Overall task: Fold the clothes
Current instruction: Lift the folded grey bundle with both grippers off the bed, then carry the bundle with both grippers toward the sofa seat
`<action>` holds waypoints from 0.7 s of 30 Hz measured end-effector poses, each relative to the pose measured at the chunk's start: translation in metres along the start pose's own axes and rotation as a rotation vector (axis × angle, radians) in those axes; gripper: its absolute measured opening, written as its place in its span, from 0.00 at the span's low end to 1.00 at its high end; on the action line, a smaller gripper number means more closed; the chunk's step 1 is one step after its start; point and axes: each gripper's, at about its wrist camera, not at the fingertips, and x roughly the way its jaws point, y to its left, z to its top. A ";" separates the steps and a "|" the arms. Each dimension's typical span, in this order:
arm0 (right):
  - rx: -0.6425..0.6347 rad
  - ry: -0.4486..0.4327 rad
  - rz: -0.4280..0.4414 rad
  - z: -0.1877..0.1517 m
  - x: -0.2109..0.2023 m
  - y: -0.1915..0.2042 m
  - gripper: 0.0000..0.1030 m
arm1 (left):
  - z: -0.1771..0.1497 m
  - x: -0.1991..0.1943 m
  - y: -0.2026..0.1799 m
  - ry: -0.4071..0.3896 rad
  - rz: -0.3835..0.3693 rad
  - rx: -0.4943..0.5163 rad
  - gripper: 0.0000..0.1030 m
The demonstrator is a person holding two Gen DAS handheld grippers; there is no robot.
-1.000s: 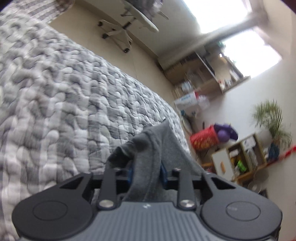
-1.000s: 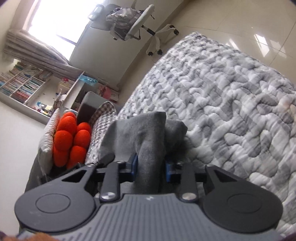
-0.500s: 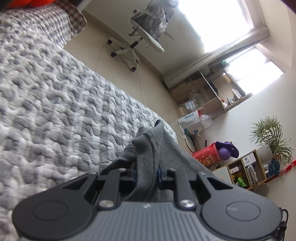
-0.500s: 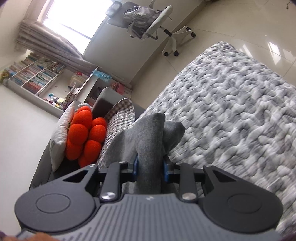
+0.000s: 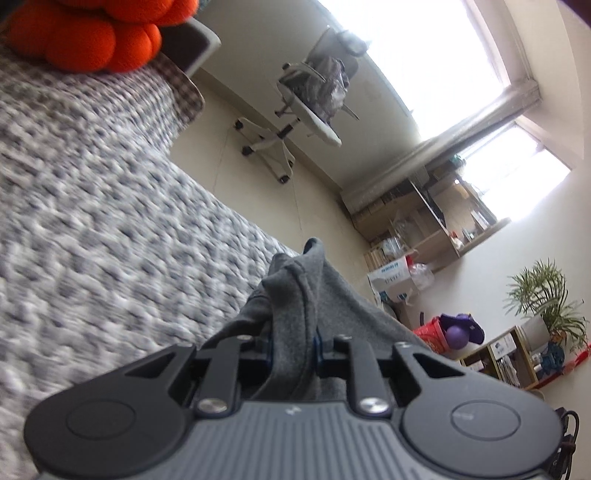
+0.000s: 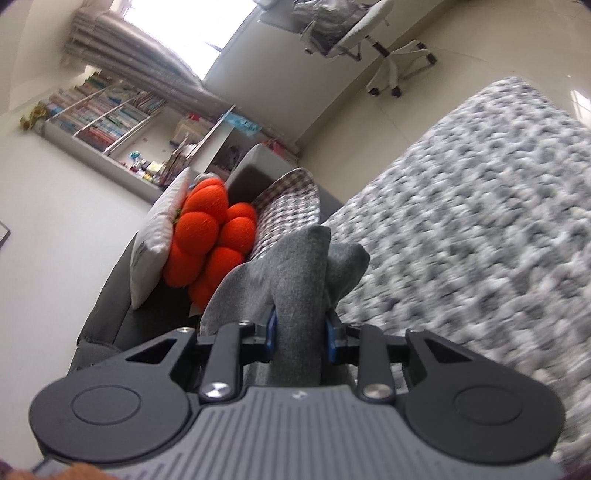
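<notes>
On our left, the left gripper (image 5: 291, 345) is clamped on a bunched edge of the grey garment (image 5: 295, 295), cloth rising ahead of its fingers. Over the last second it has tipped up: the quilt (image 5: 92, 240) slid lower and the orange cushion (image 5: 88, 33) came in above. The right gripper (image 6: 300, 334) pinches another edge likewise. We judge we're lifting the garment clear to spread or fold.

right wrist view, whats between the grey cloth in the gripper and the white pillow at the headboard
In the right wrist view, the orange plush cushion sits between the grey cloth and the white pillow; a checked pillow lies just behind it.
</notes>
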 end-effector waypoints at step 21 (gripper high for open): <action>-0.115 0.174 0.124 -0.035 0.100 0.107 0.28 | 0.047 -0.141 0.086 -0.217 0.105 -0.095 0.18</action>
